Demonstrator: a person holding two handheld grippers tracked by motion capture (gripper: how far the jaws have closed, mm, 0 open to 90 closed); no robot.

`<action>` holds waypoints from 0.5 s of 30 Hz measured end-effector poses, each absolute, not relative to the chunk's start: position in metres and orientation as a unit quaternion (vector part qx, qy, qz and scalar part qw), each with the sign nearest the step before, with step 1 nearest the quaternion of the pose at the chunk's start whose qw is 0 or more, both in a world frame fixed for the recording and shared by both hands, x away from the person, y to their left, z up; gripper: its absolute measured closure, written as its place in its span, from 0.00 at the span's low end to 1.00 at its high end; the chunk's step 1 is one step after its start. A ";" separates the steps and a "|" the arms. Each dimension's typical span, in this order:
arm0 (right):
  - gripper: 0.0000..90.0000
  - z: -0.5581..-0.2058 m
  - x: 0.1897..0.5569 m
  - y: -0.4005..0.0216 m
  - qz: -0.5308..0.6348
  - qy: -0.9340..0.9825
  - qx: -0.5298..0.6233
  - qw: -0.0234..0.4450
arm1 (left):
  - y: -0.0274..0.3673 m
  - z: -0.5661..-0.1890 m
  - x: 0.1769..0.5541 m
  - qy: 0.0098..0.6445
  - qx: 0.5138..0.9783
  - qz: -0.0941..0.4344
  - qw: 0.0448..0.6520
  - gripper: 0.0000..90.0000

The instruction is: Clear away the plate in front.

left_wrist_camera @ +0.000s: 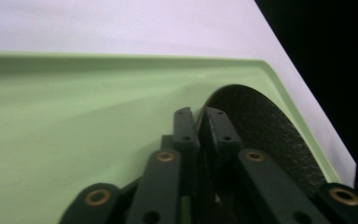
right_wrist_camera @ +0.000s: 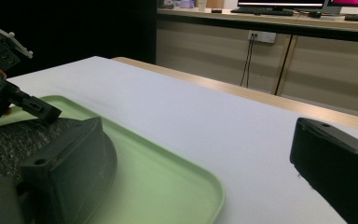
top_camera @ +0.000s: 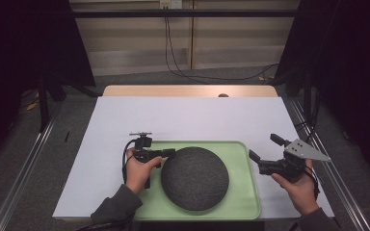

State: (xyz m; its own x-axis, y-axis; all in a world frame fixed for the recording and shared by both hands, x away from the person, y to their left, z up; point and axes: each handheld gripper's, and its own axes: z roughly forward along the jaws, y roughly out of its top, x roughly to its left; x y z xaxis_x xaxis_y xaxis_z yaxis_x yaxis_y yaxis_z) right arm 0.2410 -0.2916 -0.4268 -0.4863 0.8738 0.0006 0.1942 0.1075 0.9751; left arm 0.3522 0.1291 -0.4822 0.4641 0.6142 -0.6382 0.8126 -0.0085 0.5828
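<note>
Starting nearest the camera in the high view, two sleeved forearms are coming in from the bottom edge, both cut off below the elbow. The left hand [top_camera: 137, 168] is holding the left gripper [top_camera: 169, 153] low over the green tray [top_camera: 243, 202], its tip meeting the left rim of the dark speckled dome [top_camera: 195, 178] that is sitting in the tray's middle. Whether that rim is pinched is hard to judge from above. The left gripper view is settling it: the two jaws are standing nearly together with the thin dark edge of the dome [left_wrist_camera: 265, 130] running down between them, so the left gripper [left_wrist_camera: 198, 122] is clamped on that edge. The dome's far side is hidden behind the linkage.

Over on the right, the right hand [top_camera: 296, 185] is holding the right gripper [top_camera: 265, 148] just off the tray's right rim, jaws spread wide and gripping nothing. In the right gripper view those jaws are blurred and cropped, with the tray [right_wrist_camera: 186, 182] and white table [right_wrist_camera: 223, 121] between them. Farther off, cables are hanging down the back wall, their lower ends lost on the floor.
</note>
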 end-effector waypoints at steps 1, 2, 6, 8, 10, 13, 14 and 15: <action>0.03 -0.427 0.241 -0.291 0.536 0.674 0.398 0.316 | 0.132 -0.482 0.354 0.505 0.704 -0.102 0.489 0.96; 0.03 -0.427 0.241 -0.291 0.537 0.675 0.397 0.314 | 0.132 -0.482 0.354 0.507 0.694 -0.107 0.500 0.97; 0.03 -0.427 0.241 -0.291 0.538 0.675 0.395 0.315 | 0.129 -0.475 0.352 0.497 0.697 -0.106 0.506 0.94; 0.03 -0.427 0.241 -0.291 0.537 0.675 0.396 0.315 | 0.128 -0.473 0.352 0.490 0.701 -0.096 0.509 0.89; 0.03 -0.427 0.241 -0.291 0.538 0.674 0.395 0.316 | 0.127 -0.472 0.351 0.489 0.699 -0.089 0.514 0.83; 0.03 -0.427 0.240 -0.291 0.538 0.675 0.394 0.316 | 0.130 -0.468 0.351 0.481 0.704 -0.075 0.516 0.77; 0.03 -0.427 0.241 -0.291 0.538 0.676 0.394 0.315 | 0.129 -0.466 0.350 0.483 0.704 -0.067 0.516 0.75; 0.03 -0.427 0.241 -0.291 0.538 0.676 0.393 0.316 | 0.130 -0.464 0.350 0.478 0.705 -0.062 0.521 0.74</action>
